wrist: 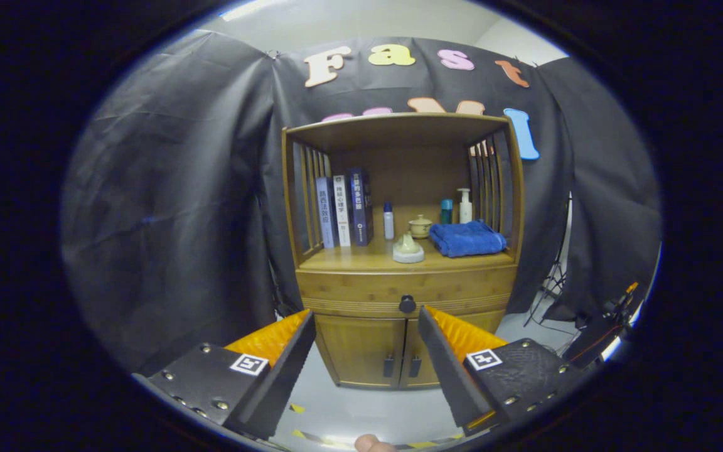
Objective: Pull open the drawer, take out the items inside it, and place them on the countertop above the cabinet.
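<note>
tongs (366, 317) agape before round-knobbed wooden drawer (407, 290)

The gripper (366, 314) points level ahead, its two fingers spread wide apart, holding nothing.

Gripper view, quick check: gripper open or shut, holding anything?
Gripper: open, holding nothing; fingers spread apart, short of the cabinet, with the closed drawer's knob beyond and between them.

Ahead of you stands a wooden cabinet (361, 285). On its countertop (342, 258), from left to right: three upright books (344, 211), a slim bottle (388, 221), a pale lidded dish (408, 250), a small lidded cup (420, 226), a teal bottle (446, 211), a pump bottle (464, 206), and a folded blue towel (467, 238).
</note>
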A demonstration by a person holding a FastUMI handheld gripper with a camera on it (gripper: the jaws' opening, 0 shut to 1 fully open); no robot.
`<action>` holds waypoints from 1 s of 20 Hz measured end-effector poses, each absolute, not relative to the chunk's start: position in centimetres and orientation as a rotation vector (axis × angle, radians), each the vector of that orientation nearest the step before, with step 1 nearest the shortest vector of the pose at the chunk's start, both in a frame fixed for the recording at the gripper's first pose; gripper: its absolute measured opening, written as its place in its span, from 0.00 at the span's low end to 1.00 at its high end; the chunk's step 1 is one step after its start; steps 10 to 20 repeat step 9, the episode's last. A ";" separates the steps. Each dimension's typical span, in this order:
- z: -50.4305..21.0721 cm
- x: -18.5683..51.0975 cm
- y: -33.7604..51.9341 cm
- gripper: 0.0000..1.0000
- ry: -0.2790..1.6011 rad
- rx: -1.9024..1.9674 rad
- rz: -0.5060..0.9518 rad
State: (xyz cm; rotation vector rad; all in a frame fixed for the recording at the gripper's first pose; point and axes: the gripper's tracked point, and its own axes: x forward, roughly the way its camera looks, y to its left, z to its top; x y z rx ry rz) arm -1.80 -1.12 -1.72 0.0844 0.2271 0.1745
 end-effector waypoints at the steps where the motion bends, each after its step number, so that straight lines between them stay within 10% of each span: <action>1: -1.2 -2.3 -1.0 0.99 0.225 0.090 0.185; 20: 0.9 -4.0 -1.5 0.99 0.204 0.091 0.171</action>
